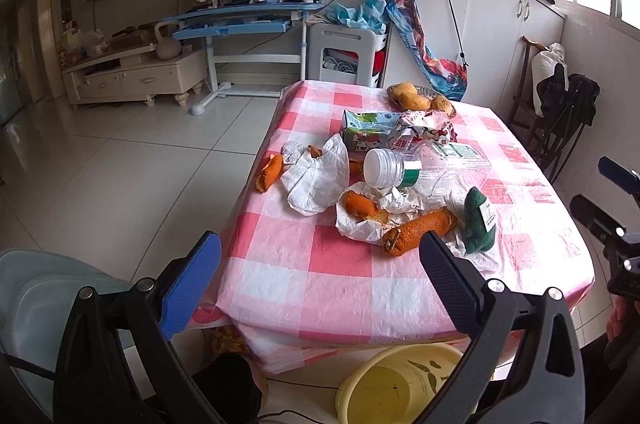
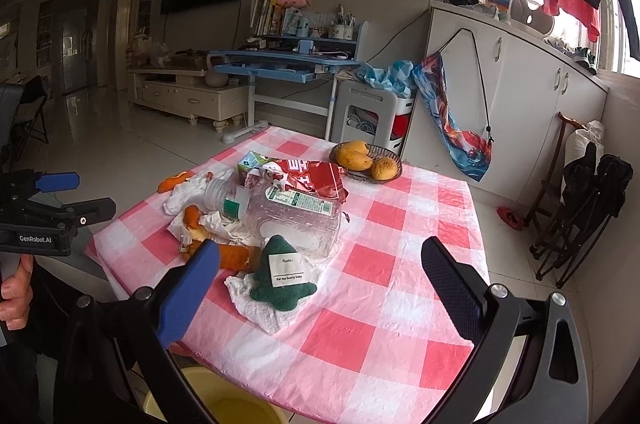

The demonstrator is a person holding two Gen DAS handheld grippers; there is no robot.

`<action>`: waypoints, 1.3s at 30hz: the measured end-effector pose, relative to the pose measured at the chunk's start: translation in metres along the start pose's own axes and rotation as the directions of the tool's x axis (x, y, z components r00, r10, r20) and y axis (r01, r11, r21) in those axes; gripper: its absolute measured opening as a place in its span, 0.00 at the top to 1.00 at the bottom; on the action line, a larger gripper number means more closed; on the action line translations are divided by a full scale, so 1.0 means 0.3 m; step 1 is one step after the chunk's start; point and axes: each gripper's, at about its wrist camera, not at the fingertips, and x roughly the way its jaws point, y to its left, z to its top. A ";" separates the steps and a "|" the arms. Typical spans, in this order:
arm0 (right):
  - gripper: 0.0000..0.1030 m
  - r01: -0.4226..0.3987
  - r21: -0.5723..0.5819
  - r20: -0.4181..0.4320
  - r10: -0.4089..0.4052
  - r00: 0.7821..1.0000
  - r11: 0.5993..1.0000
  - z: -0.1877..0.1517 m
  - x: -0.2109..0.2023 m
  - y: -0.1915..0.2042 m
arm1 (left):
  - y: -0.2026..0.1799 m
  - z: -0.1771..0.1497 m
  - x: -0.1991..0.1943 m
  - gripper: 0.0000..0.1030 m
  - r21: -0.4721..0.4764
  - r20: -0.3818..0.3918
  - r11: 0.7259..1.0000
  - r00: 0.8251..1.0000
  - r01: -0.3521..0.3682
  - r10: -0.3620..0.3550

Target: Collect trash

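Checked table (image 2: 360, 304) carries the trash heap, yellow bin (image 1: 400, 384) waiting below its near edge. Bottle (image 2: 288, 220) lies lengthwise, cap pointing left. Right gripper (image 2: 320, 288), spread wide and empty, hangs nearest; left gripper (image 1: 320, 276), wide too, faces the peel (image 1: 420, 228).

Yellow basin (image 1: 394, 384) half under table (image 1: 360, 284)

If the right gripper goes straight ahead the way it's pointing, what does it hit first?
Probably the green felt tree on the tissue, centred between the right gripper's open fingers; depth is uncertain.
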 end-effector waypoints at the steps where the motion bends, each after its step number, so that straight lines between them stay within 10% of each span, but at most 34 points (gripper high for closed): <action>1: 0.06 0.003 -0.007 0.010 -0.003 1.000 1.000 -0.003 0.003 0.003 | -0.002 0.000 -0.001 0.07 0.007 0.008 1.000 1.000 -0.005 0.005; 39: 0.14 -0.074 -0.024 -0.070 0.072 0.995 0.997 -0.030 0.063 0.043 | 0.020 -0.017 0.010 0.07 -0.022 0.015 0.999 0.999 -0.029 0.029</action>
